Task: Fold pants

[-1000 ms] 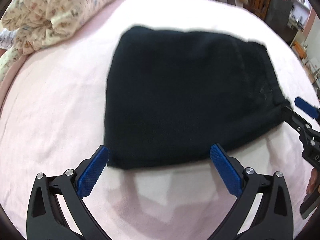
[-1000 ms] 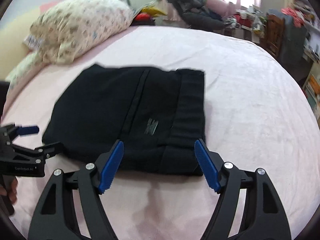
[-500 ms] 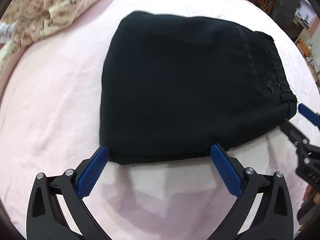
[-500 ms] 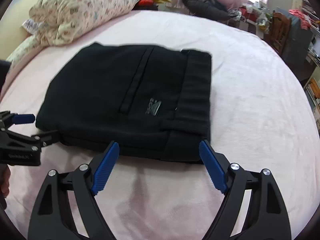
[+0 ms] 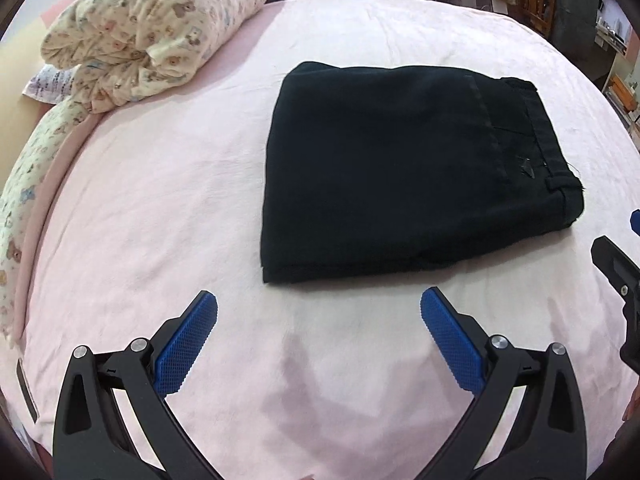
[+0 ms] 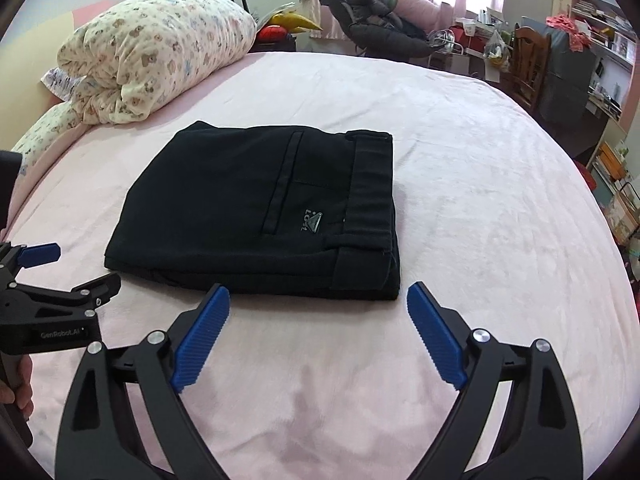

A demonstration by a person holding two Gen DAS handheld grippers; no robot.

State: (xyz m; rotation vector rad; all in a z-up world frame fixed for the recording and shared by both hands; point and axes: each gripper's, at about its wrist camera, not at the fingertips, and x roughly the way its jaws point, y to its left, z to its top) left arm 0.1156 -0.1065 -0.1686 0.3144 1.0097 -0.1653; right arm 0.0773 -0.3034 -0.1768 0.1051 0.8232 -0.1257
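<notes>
The black pants lie folded into a flat rectangle on the pink bed, waistband on the right; they also show in the right wrist view. My left gripper is open and empty, just short of the pants' near edge. My right gripper is open and empty, at the near edge by the waistband corner. Each gripper shows in the other's view: the left gripper at the far left, the right gripper at the far right edge.
A rolled floral quilt and pillow lie at the bed's far left; the quilt also shows in the right wrist view. Behind the bed stand a black recliner, a wooden chair and cluttered shelves. The pink sheet surrounds the pants.
Both grippers have pulled back and lifted away from the pants' near edge. The folded pants lie still.
</notes>
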